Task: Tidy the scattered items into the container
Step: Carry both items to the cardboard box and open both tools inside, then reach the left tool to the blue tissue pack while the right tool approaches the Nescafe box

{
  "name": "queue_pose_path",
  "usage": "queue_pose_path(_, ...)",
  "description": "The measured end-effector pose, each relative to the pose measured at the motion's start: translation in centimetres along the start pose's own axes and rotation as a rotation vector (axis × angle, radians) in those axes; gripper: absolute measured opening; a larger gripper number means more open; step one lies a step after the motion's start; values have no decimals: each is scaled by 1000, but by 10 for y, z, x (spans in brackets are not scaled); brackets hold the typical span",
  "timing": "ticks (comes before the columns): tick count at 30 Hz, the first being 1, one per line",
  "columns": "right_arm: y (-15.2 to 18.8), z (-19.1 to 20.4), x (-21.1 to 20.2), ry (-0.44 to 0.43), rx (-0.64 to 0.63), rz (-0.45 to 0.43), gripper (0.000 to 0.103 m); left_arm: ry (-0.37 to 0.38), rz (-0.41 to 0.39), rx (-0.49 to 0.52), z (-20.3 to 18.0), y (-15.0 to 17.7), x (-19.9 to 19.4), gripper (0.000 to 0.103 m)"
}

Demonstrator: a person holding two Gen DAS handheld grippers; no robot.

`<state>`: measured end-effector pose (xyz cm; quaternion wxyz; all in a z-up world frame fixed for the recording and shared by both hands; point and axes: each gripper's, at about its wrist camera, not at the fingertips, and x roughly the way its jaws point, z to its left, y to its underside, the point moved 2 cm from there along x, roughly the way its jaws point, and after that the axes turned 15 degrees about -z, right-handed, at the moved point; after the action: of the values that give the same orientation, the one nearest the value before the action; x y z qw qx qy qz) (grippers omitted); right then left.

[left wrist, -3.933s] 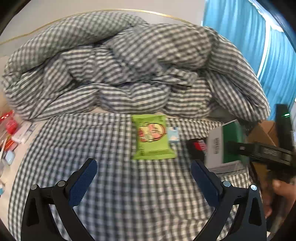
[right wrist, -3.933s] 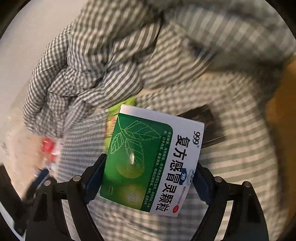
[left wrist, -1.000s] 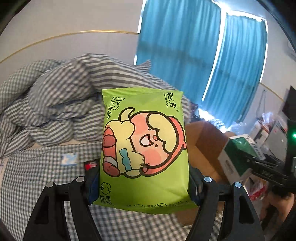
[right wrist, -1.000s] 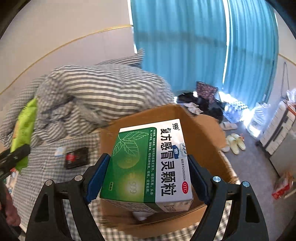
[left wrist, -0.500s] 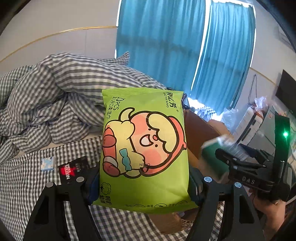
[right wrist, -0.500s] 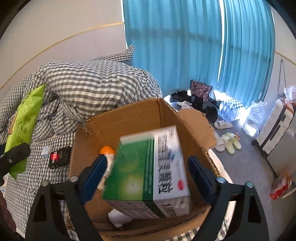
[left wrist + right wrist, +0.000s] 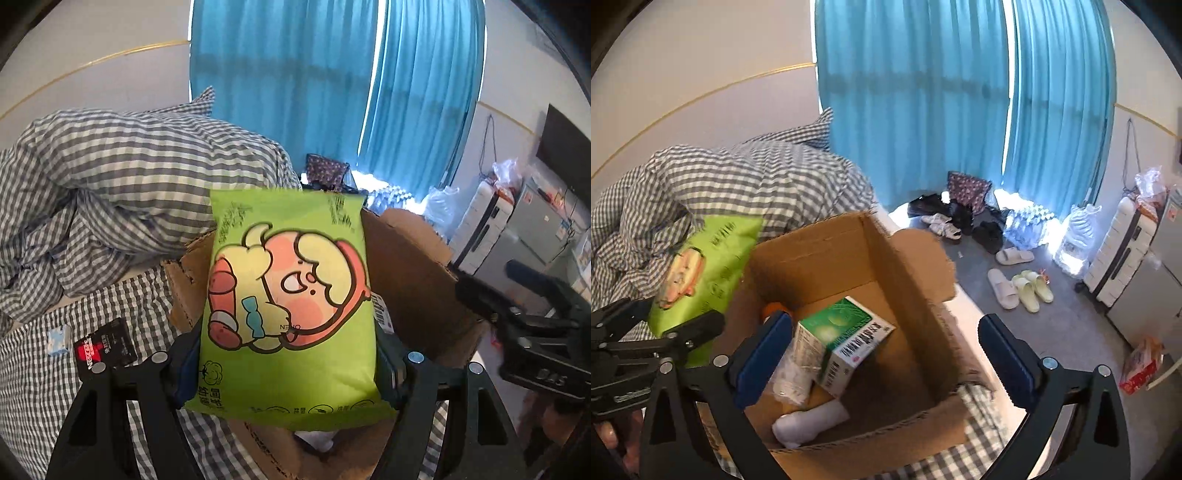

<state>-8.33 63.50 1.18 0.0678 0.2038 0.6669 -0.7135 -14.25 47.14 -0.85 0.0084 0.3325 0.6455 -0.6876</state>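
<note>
My left gripper is shut on a green wet-wipes pack and holds it over the near left edge of an open cardboard box. The pack also shows at the left of the right wrist view. My right gripper is open and empty above the box. The green and white medicine box lies tilted inside, beside white items and an orange object. A black packet and a small blue sachet lie on the checked bed sheet.
A bunched checked duvet lies behind the box. Blue curtains hang at the back. Shoes and slippers, water bottles and a white suitcase are on the floor right of the bed.
My right gripper opened and the medicine box dropped into the cardboard box. My left gripper carried the wipes pack right, to the box edge.
</note>
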Motion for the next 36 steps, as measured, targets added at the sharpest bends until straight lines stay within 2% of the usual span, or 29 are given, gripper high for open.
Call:
queue_pose_path(2, -1, -4, -2, 4, 1, -3, 101, -17, -39, 32, -4, -4, -6, 82)
queue_pose_path(4, -2, -7, -2, 0, 20, 6, 101, -49, -90, 73, -9, -9, -17, 93)
queue_pose_path(5, -2, -7, -2, -4, 33, 8, 101, -55, -107, 81, -9, -12, -21, 96)
queue_pose_path(12, -6, 15, -10, -38, 31, 1, 101, -78, -128, 25, 26, -11, -48, 103)
queue_pose_path(19, -11, 78, -21, -124, -16, -5, 101, -183, -159, -29, 103, 3, -90, 103)
queue_pose_path(25, -7, 161, -26, -223, -73, -5, 101, -291, -156, -80, 179, 22, -129, 103)
queue_pose_path(27, -5, 188, -26, -259, -92, -6, 101, -302, -162, -119, 205, 29, -140, 103)
queue_pose_path(32, 5, 242, -20, -305, -155, 2, 101, -371, -143, -122, 255, 50, -147, 103)
queue_pose_path(36, 15, 269, -11, -327, -162, 15, 101, -404, -114, -173, 300, 68, -132, 103)
